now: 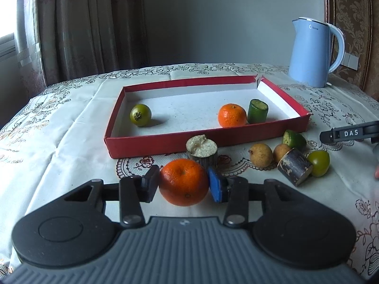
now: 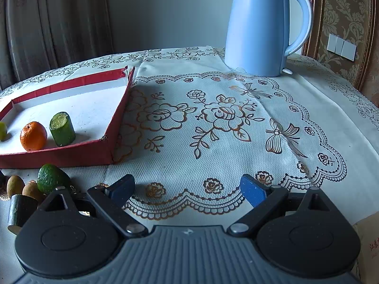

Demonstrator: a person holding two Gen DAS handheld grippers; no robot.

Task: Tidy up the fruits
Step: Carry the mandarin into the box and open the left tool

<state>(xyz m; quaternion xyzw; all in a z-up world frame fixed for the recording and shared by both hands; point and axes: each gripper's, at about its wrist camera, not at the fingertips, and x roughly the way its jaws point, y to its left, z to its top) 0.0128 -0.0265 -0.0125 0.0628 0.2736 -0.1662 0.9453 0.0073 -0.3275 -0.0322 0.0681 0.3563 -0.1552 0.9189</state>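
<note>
My left gripper (image 1: pixel 183 184) is shut on a large orange (image 1: pixel 183 181), in front of the red tray (image 1: pixel 165 143). Inside the tray lie a green tomato (image 1: pixel 140 115), a small orange (image 1: pixel 232 115) and a green cut cylinder (image 1: pixel 257 111); the orange (image 2: pixel 33 136) and cylinder (image 2: pixel 62 129) also show in the right wrist view. Outside the tray are a pale cut stump (image 1: pixel 201 150), two brown fruits (image 1: pixel 260 155), a green piece (image 1: pixel 293 138), a dark cylinder (image 1: pixel 295 166) and a green tomato (image 1: pixel 318 163). My right gripper (image 2: pixel 187 190) is open and empty over the tablecloth, right of the tray (image 2: pixel 71 158).
A blue kettle (image 1: pixel 312 52) stands at the back right of the table, large in the right wrist view (image 2: pixel 260 28). A floral lace cloth (image 2: pixel 225 118) covers the table. Curtains hang behind. The right gripper's finger (image 1: pixel 350 133) shows at the left view's right edge.
</note>
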